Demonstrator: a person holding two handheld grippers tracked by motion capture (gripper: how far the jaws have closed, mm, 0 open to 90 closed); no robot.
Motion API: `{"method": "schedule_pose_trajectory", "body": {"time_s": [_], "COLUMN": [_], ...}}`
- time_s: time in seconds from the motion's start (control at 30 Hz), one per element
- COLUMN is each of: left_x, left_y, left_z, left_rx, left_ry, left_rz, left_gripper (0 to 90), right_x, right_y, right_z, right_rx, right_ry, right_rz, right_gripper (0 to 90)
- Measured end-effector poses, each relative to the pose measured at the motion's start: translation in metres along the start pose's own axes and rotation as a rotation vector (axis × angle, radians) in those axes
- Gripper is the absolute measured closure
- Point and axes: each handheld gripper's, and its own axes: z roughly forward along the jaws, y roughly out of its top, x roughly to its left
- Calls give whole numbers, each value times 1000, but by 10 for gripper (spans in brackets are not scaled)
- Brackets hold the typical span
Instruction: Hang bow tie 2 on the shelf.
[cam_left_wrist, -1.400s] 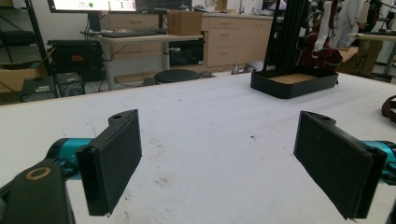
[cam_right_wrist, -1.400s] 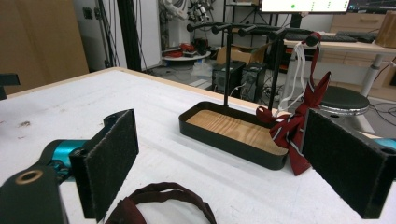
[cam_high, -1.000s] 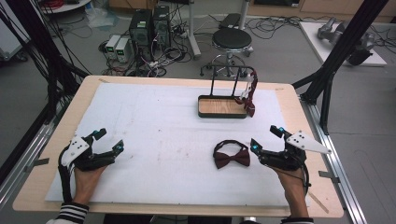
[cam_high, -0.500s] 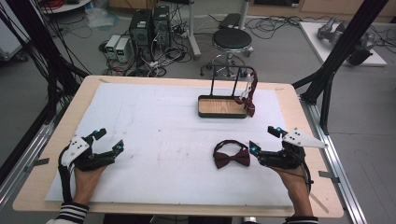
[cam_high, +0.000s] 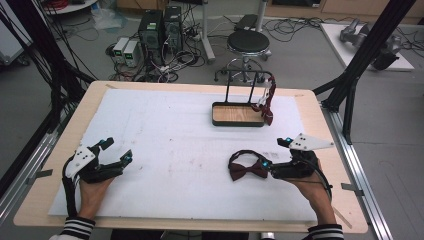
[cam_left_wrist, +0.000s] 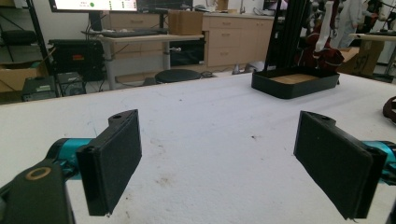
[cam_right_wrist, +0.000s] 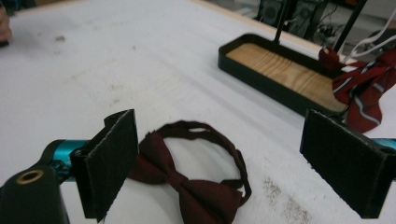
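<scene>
A dark red bow tie (cam_high: 246, 167) (cam_right_wrist: 191, 184) with its neck loop lies flat on the white mat, right of centre. My right gripper (cam_high: 274, 153) (cam_right_wrist: 236, 168) is open just to the right of it, jaws wide, the near jaw beside the bow's right wing. Nothing sits between the pads. My left gripper (cam_high: 116, 151) (cam_left_wrist: 224, 163) is open near the mat's front left corner, resting over bare mat. A black tray (cam_high: 238, 122) (cam_right_wrist: 275, 84) (cam_left_wrist: 293, 88) with a wooden floor stands at the back. A second striped red tie (cam_high: 267, 102) (cam_right_wrist: 364, 88) hangs from the tray's black rack.
The white mat (cam_high: 170, 145) covers most of the wooden table (cam_high: 327, 145). Black frame posts (cam_high: 360, 55) rise at the table's right and left sides. A stool (cam_high: 248, 42) and computer boxes (cam_high: 160, 30) stand on the floor beyond the far edge.
My right gripper has slid left toward the bow tie, its near jaw now beside the bow. The left gripper and the bow tie have not moved.
</scene>
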Motion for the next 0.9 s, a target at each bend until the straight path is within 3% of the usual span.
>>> {"method": "schedule_pose_trajectory", "body": {"time_s": [0.03,0.07,0.23,0.3,0.4,0.9], "left_x": [0,0,0,0,0,0], "left_y": [0,0,0,0,0,0], "left_z": [0,0,0,0,0,0], "left_rx": [0,0,1,0,0,-1], "left_ry": [0,0,0,-1,-1,0], "left_rz": [0,0,0,0,-1,-5], "left_gripper": [154,155,154,155,155,155], "right_x": [0,-1,-3,-4,-6,-7], "right_y": [0,-1,-5,-8,-10,-19], "right_z": [0,4,12,19,25,46], "right_rx": [0,38,104,154,197,351], "right_ry": [0,6,29,36,58,117], "right_rz": [0,-7,-33,-46,-68,-123], "right_gripper": [108,109,109,109,149,169]}}
